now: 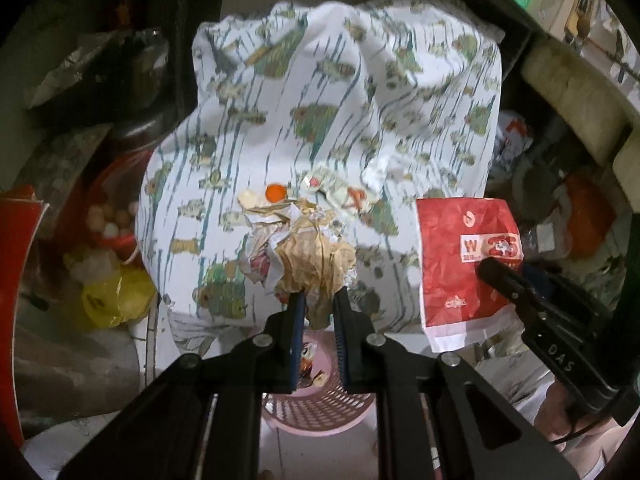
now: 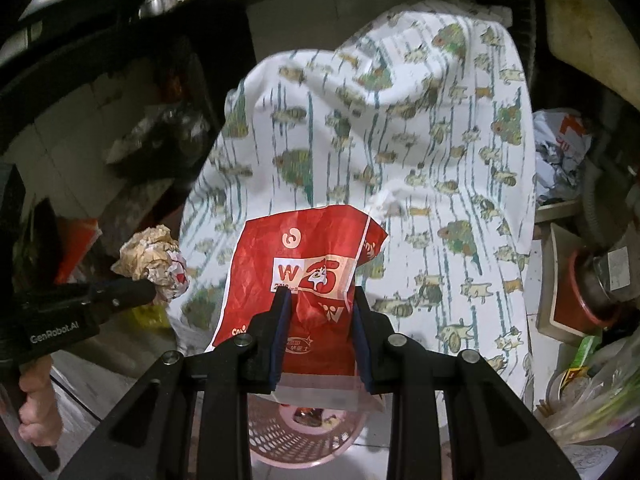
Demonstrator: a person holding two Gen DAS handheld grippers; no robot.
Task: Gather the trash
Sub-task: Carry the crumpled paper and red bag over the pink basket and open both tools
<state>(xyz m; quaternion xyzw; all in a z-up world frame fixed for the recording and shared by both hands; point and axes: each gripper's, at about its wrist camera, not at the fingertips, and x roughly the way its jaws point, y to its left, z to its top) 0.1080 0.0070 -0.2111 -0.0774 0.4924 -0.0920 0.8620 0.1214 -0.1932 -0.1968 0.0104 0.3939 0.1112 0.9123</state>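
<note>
Crumpled paper (image 1: 316, 268) clamped in left hand-held gripper (image 1: 319, 312)

Red paper bag (image 2: 304, 276): "W" and large "25" on its central panel. Left gripper (image 2: 152, 292) body, at nine o'clock: "GenRobot.AI". Right gripper (image 1: 486, 266) body: "DAS".

The cloth (image 1: 344, 120) is white with teal streaks and green-and-tan fish shapes. Before it, the crumpled paper (image 1: 316, 264) is tan with red and white patches, and the bag (image 2: 304, 280) is red with white lettering. Below the cloth, the basket (image 2: 304, 436) is pink.
</note>
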